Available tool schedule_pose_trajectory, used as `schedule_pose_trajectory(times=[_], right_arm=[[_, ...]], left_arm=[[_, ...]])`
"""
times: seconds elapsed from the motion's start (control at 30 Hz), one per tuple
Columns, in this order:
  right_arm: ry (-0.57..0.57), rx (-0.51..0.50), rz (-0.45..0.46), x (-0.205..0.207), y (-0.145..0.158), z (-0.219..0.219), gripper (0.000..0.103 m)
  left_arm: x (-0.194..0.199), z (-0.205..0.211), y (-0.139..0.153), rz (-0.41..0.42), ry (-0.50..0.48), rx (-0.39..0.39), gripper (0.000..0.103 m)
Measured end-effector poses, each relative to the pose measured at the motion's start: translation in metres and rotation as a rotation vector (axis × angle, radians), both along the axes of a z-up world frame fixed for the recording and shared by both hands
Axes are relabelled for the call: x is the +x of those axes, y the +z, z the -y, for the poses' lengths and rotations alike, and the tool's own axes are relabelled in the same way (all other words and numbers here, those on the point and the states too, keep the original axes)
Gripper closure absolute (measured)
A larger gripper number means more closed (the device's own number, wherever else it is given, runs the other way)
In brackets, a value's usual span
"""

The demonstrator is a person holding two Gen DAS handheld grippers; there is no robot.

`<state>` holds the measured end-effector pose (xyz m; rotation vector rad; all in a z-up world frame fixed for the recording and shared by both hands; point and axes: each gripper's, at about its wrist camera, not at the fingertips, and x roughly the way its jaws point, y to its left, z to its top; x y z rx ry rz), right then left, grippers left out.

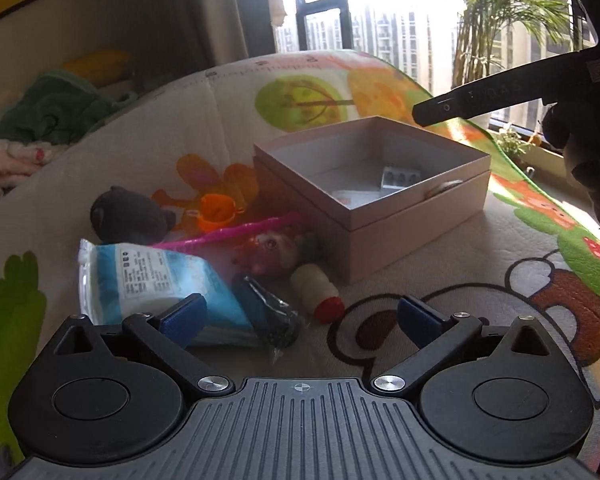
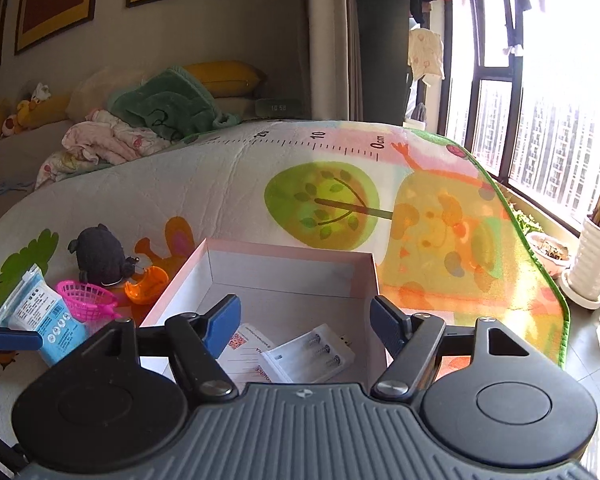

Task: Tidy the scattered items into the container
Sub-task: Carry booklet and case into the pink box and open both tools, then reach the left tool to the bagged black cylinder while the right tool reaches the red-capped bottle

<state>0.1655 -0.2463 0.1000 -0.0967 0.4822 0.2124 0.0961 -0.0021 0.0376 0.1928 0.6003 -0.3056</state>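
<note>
Scattered items (image 1: 204, 264) lie heaped on the printed mat (image 1: 440, 276), on the left flank of the pink box (image 1: 384, 216) as my left camera sees it. Noted in the heap: a blue-and-white packet (image 1: 148, 284), a pink basket (image 2: 86, 298), an orange cup (image 1: 216, 208), a dark plush toy (image 1: 128, 216), a small doll (image 1: 274, 254), a white bottle with red cap (image 1: 316, 292) and a dark crinkled wrapper (image 1: 274, 316).

My left gripper (image 1: 300, 316) is released and empty, jaws spread wide. The packet lies just ahead of its left finger; the wrapper and bottle sit ahead between the jaws, the bottle's long axis running forward and to the left, cap end nearest me. I judge the left side the nearer for the next pick.

My right gripper (image 2: 304, 324) hovers over the box, jaws likewise spread and holding nothing. Below it inside the box I see a white battery holder (image 2: 320, 354) and printed cards (image 2: 244, 346).

Limits of observation: the doll is partly buried under the basket. The near box floor is blocked by the right gripper body. Window glare washes out the far rim in the left view. Whether the left finger touches the packet I cannot tell.
</note>
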Motion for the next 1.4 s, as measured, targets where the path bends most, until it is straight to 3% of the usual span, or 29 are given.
schedule_pose_trajectory(times=[0.23, 0.27, 0.33, 0.37, 0.5, 0.67, 0.73, 0.77, 0.97, 1.2, 1.33, 1.4], right_arm=[[0.177, -0.060, -0.028, -0.049, -0.024, -0.074, 0.031], [0.194, -0.078, -0.039, -0.053, -0.030, -0.087, 0.033], [0.221, -0.109, -0.058, -0.057, -0.039, -0.106, 0.047], [0.241, -0.120, -0.080, -0.059, -0.046, -0.118, 0.053], [0.291, -0.101, -0.111, -0.063, -0.056, -0.146, 0.054], [0.281, -0.164, -0.097, -0.051, -0.072, -0.173, 0.054], [0.293, -0.173, -0.090, -0.049, -0.074, -0.177, 0.065], [0.304, -0.175, -0.109, -0.048, -0.074, -0.178, 0.079], [0.354, -0.169, -0.128, -0.072, -0.068, -0.167, 0.080], [0.569, -0.148, -0.158, -0.124, -0.057, -0.145, 0.081], [0.540, -0.195, -0.135, -0.128, -0.056, -0.134, 0.079], [0.500, -0.178, -0.141, -0.121, -0.054, -0.124, 0.070]], left_arm=[[-0.011, -0.080, -0.013, -0.057, 0.321, -0.132, 0.000], [-0.012, -0.089, -0.013, -0.059, 0.355, -0.149, 0.000], [-0.019, -0.102, -0.012, -0.060, 0.388, -0.181, 0.000], [-0.022, -0.107, -0.012, -0.057, 0.393, -0.195, 0.000], [-0.037, -0.114, -0.012, -0.051, 0.385, -0.214, 0.000], [-0.049, -0.117, -0.010, -0.047, 0.394, -0.225, 0.000], [-0.053, -0.118, -0.008, -0.038, 0.395, -0.223, 0.000], [-0.055, -0.119, -0.007, -0.034, 0.397, -0.221, 0.000], [-0.060, -0.122, -0.007, -0.031, 0.411, -0.221, 0.000], [-0.061, -0.113, -0.008, -0.039, 0.389, -0.212, 0.000], [-0.061, -0.103, -0.008, -0.042, 0.346, -0.207, 0.000], [-0.061, -0.097, -0.009, -0.045, 0.320, -0.197, 0.000]])
